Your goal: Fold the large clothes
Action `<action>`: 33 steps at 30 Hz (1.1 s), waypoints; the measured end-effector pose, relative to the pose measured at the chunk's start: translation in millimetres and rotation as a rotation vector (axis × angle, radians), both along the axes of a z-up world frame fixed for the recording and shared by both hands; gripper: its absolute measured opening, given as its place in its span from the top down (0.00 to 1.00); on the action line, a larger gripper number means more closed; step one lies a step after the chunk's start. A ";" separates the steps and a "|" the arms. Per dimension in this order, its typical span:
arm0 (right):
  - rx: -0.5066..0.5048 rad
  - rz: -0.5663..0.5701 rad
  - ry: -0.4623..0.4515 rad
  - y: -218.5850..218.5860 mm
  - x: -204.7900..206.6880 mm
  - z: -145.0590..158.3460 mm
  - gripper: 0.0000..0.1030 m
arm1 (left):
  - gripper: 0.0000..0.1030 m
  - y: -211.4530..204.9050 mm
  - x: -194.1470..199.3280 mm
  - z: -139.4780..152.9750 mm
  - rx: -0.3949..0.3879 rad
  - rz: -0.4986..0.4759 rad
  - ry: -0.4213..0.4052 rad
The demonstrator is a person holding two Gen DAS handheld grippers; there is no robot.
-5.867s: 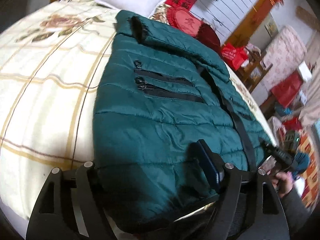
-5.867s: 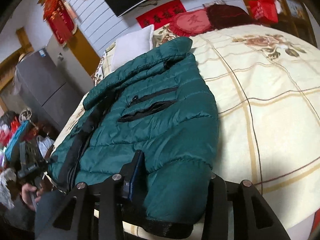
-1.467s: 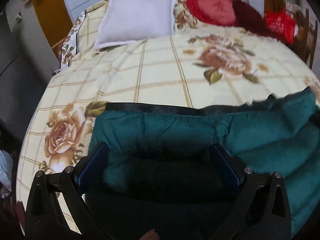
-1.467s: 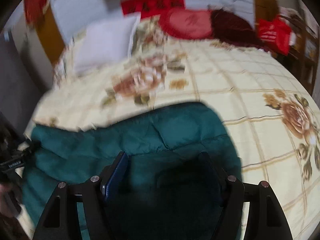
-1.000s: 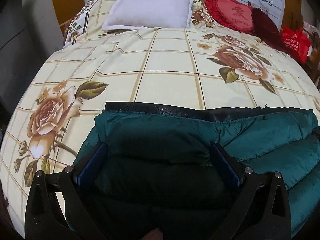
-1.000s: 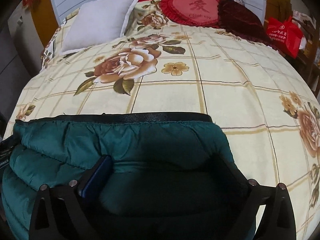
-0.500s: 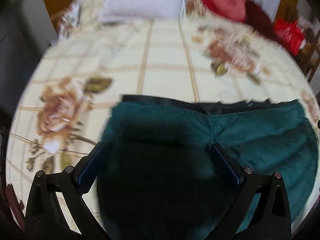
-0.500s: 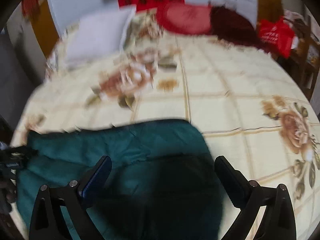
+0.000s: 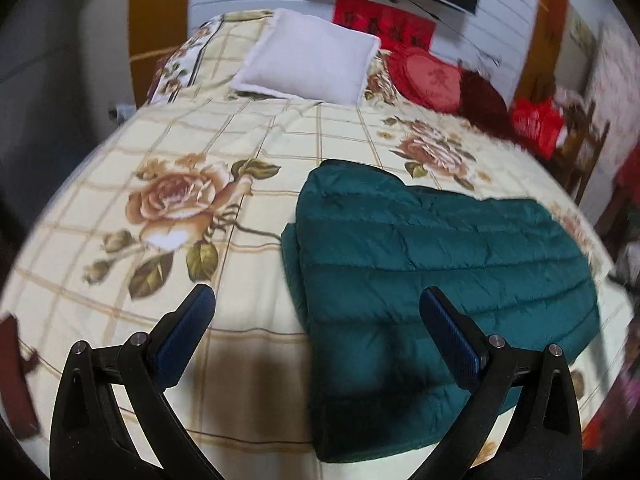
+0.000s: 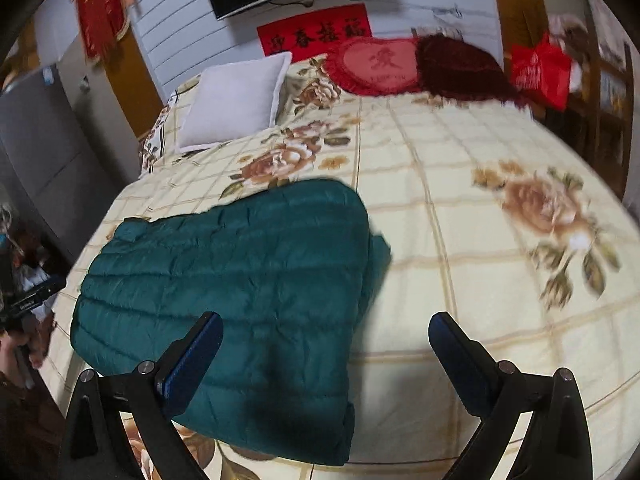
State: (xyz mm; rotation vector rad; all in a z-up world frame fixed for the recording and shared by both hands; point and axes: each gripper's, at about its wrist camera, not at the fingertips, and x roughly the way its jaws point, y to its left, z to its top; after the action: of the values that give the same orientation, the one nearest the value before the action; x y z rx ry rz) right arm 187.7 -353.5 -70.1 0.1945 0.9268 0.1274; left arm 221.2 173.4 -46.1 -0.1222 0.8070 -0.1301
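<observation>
A dark green quilted puffer jacket lies folded in half on the floral bedspread; it also shows in the right wrist view. My left gripper is open and empty, raised above the jacket's near left edge. My right gripper is open and empty, raised above the jacket's near right edge. Neither gripper touches the jacket.
A white pillow, a red heart cushion and a dark red cushion lie at the head of the bed. A red bag and wooden furniture stand to the right. The other hand-held gripper shows at the bed's left edge.
Both grippers opened, let go of the jacket's hem and pulled back and up. The jacket now lies folded over on the bed.
</observation>
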 end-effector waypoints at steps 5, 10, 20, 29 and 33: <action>-0.027 -0.004 0.055 6.8 12.6 -31.8 0.01 | 0.00 -10.8 13.0 -24.3 -0.074 -0.010 0.059; 0.038 -0.009 0.043 2.1 33.3 -42.0 0.01 | 0.00 -15.8 16.3 -44.2 -0.031 -0.030 0.058; 0.164 0.011 0.130 -9.5 60.6 -73.4 0.00 | 0.00 12.7 43.5 -76.0 -0.230 -0.069 0.155; 0.228 0.149 0.169 -7.7 88.2 -76.7 0.00 | 0.00 4.9 90.3 -73.8 -0.253 -0.206 0.251; 0.243 0.207 0.156 1.0 95.9 -79.0 0.00 | 0.00 3.6 98.3 -74.0 -0.269 -0.249 0.236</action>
State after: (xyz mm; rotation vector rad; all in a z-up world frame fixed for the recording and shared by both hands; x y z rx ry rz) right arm 283.6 -352.5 -149.2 0.3366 1.0855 0.4220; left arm 319.6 177.1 -120.1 -0.2955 1.0360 -0.4667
